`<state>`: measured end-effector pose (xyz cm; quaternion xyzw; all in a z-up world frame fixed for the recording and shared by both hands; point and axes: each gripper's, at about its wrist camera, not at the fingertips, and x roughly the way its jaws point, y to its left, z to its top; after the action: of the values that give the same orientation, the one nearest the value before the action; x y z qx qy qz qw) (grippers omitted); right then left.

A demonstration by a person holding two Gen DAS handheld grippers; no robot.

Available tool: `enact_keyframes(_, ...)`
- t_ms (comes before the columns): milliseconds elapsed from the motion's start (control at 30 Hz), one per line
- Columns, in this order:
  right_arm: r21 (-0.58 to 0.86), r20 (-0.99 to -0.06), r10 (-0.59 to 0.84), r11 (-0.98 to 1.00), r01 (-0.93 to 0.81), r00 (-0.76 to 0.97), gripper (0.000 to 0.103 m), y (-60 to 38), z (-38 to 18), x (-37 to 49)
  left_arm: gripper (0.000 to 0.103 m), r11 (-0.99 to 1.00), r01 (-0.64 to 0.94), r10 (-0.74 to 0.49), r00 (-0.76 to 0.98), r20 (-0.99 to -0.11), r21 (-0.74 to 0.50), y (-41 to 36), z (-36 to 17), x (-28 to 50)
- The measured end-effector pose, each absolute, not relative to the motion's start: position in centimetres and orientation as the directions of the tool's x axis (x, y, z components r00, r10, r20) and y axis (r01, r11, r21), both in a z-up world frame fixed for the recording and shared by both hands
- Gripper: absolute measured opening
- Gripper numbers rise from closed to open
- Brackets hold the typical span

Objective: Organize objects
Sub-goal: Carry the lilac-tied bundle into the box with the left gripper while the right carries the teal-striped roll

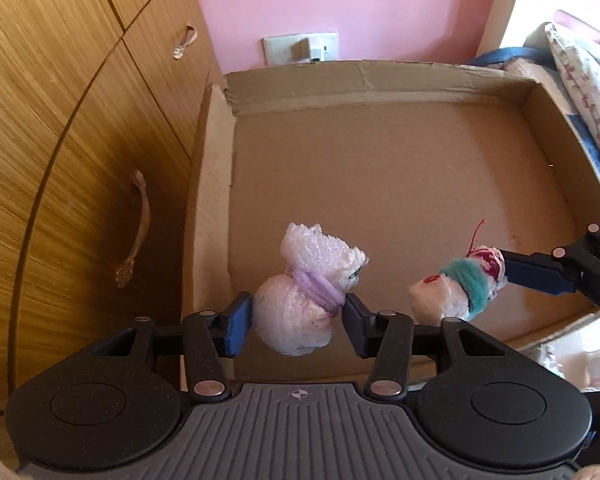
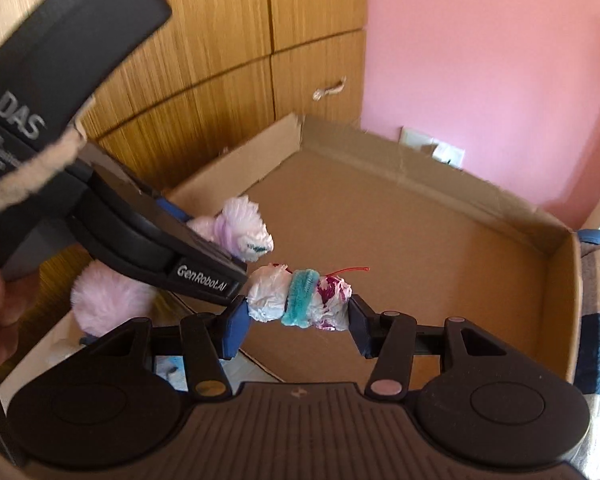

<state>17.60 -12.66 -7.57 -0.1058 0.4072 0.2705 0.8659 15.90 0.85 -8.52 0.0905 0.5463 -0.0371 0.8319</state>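
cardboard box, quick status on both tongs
Left tongs around purple-banded bundle. Right tongs shut on teal-banded bundle. Both over cardboard box; nothing blocking.

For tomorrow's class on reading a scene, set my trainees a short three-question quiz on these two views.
1. True or false: the right gripper is empty.
2. Which colour is the band on the bundle between the left gripper fingers? A teal, B purple, C red.
3. In the left wrist view, what stands left of the cardboard box?

Key: 1 false, it grips the teal-banded bundle; 2 B; 3 the wooden cabinet.
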Motion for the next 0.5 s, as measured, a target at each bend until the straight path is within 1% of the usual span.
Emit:
enact_keyframes(33,0.032,-0.766,0.378,0.830,-0.557,0.519,0.051,-12.4,-7.8,17.7,0.065,0.980,0.162,0.042,0.403,-0.914,0.117,0.8,-8.6,15.9)
enact_keyframes(100,0.028,-0.773,0.375,0.825,-0.565,0.511,0.052,-12.0,-8.2,17.7,0.077,0.982,0.162,0.027,0.408,-0.913,0.101,1.0,-8.6,15.9)
enact_keyframes(233,0.027,-0.769,0.378,0.825,-0.565,0.515,0.054,-12.0,-8.3,17.2,0.078,0.980,0.176,0.013,0.421,-0.907,0.095,0.6,-8.3,15.7)
enact_keyframes(300,0.027,-0.760,0.383,0.826,-0.562,0.526,0.058,-12.1,-7.9,17.2,0.081,0.979,0.181,0.005,0.434,-0.901,0.092,0.4,-7.9,15.5)
enact_keyframes(367,0.021,-0.758,0.384,0.822,-0.569,0.527,0.059,-12.0,-7.7,17.1,0.083,0.979,0.182,0.000,0.443,-0.896,0.090,0.3,-7.5,15.4)
enact_keyframes(500,0.022,-0.749,0.386,0.826,-0.563,0.538,0.060,-12.8,-6.9,16.6,0.083,0.985,0.162,-0.025,0.453,-0.891,0.054,0.9,-6.2,14.9)
